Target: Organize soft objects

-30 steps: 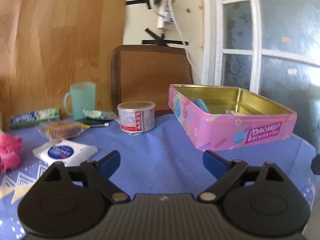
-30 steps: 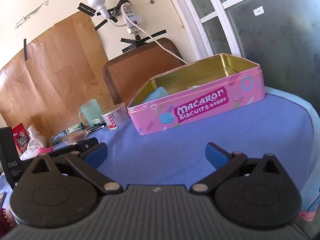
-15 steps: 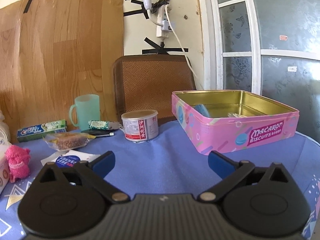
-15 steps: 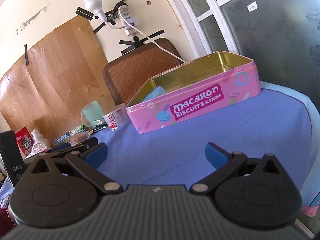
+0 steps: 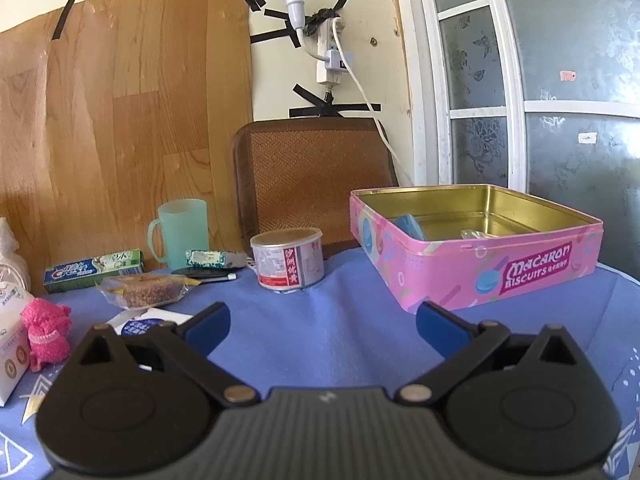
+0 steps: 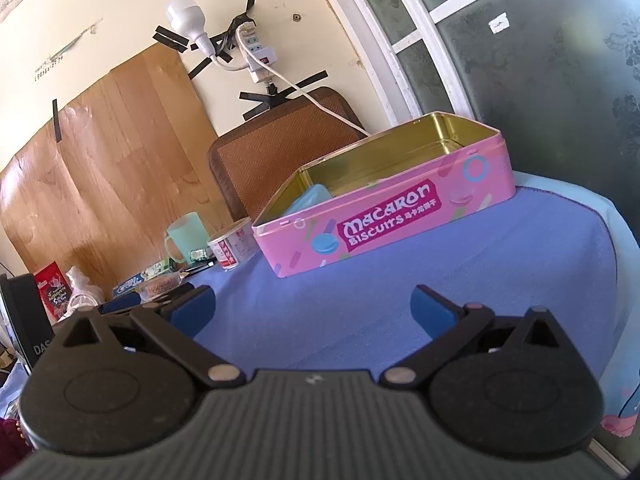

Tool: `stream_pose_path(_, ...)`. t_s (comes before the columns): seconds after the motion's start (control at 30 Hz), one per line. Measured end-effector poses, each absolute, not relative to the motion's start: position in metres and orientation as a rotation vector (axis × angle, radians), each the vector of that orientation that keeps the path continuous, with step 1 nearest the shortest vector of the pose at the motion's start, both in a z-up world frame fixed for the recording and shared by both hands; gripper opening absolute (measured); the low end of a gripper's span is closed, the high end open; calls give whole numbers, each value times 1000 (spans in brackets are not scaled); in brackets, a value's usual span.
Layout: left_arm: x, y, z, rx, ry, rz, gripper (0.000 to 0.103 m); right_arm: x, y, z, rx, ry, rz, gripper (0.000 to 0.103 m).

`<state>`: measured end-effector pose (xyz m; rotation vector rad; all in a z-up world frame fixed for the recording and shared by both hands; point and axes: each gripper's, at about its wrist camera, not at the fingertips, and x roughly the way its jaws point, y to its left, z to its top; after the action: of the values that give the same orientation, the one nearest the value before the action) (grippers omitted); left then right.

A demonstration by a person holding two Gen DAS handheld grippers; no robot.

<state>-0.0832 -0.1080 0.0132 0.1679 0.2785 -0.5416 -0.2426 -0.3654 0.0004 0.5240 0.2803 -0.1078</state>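
While the open pink rectangular biscuit tin (image 5: 476, 256) hides most of its contents — only a light-blue soft piece (image 5: 408, 226) peeks out — a fuzzy pink knitted toy (image 5: 46, 330) stands at the blue-clothed bench's (image 5: 320, 320) left edge. Left gripper (image 5: 322, 326) and right gripper (image 6: 314, 310) hover released, empty — the toy left of the left fingers.

The biscuit tin (image 5: 476, 264) is sitting on the tablecloth (image 5: 332, 332), lidless, with a packet (image 5: 408, 226) leaning inside against its left wall. Left of the tin, the can (image 5: 288, 259) is standing apart from it; farther left of the tin, the mug (image 5: 182, 234) is standing behind the wrapped snack bar (image 5: 146, 290), and the toothpaste box (image 5: 94, 270) is lying beside that bar. Farthest left of the tin, the plush toy (image 5: 46, 332) is sitting (its base partly hidden). Behind the tin's left end, the chair back (image 5: 316, 180) is rising.
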Motion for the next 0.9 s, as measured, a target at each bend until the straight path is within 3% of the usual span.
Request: stream_pose_path(0.9, -91, -103, 16, 157, 224, -521, 103, -247, -362, 3, 514, 265, -97, 103)
